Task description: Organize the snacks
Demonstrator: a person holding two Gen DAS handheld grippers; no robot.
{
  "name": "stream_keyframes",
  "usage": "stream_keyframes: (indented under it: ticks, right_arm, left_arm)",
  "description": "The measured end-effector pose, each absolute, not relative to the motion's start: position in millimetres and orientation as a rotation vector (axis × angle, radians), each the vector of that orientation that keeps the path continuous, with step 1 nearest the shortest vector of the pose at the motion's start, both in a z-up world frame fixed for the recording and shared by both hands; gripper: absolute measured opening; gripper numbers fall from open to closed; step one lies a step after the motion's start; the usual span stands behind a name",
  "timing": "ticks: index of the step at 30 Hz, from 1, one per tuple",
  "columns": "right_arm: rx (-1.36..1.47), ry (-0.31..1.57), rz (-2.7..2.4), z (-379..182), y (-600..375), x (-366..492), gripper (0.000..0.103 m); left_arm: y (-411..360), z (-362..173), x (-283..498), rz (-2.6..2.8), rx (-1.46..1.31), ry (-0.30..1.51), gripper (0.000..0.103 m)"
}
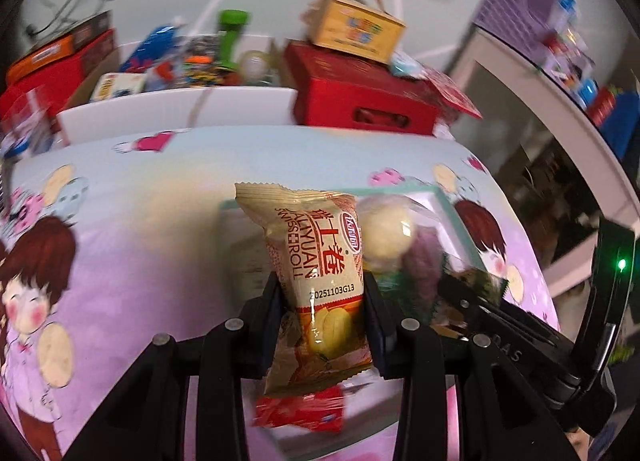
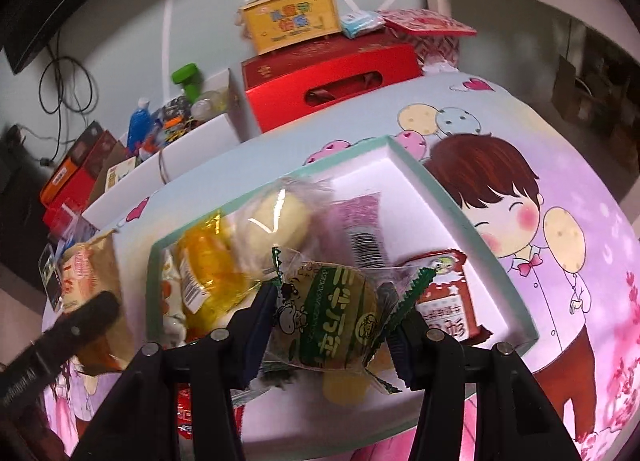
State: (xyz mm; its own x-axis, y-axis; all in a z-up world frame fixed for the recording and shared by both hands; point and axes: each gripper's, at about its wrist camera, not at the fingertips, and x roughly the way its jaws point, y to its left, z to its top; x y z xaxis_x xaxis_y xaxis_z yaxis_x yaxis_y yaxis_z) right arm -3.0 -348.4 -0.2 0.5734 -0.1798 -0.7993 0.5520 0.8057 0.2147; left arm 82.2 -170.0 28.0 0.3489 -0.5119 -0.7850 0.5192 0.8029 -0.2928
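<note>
Left gripper clamps a roll packet, right gripper a cookie packet, carried to the tray at twelve o'clock for sorting.

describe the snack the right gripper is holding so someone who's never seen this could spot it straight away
Find the shallow tray with the mint-green rim on the cartoon-printed tablecloth. Over its near edge, the right gripper has its jaws shut on a clear, green-edged cookie packet. Unlike the yellow and purple snacks behind it, it shows a round cookie and a small black-and-white cartoon dog.
</note>
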Motion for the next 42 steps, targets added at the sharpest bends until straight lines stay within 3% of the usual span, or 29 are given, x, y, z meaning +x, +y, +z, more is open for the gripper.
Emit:
stream_keyframes:
  ticks: [8,12,17,19,22,26,29,34,42]
  right_arm:
    - [0.524,0.863,-0.440,-12,-364,-3,0.055]
    - [0.522,0.863,-0.439,-12,-365,-3,0.056]
    - [0.506,0.865,-0.430,-10,-361,-1,0.057]
    - [0.498,0.870,-0.424,-9,-359,0,0.058]
    - [0.479,0.880,-0.426,-10,-355,2,0.073]
    - [0.465,0.888,-0.424,-9,-350,3,0.079]
    - [0.446,0.881,-0.421,-6,-347,2,0.083]
    - [0.413,0.859,-0.427,1,-342,0,0.103]
    - [0.371,0.825,-0.395,13,-322,-8,0.103]
  left_arm:
    - [-196,14,79,-0.701,0.035,1.050,0.040]
    - [-195,15,80,-0.702,0.024,1.047,0.064]
    - [-184,21,81,-0.675,0.014,1.045,0.064]
    - [-177,23,82,-0.660,0.000,1.036,0.072]
    - [-165,26,85,-0.613,-0.005,1.022,0.083]
    - [-149,22,91,-0.528,-0.003,1.015,0.085]
    - [-139,19,94,-0.476,0.003,1.010,0.096]
    - [-127,22,93,-0.429,0.007,0.982,0.098]
    - [-110,27,76,-0.405,0.058,0.971,0.098]
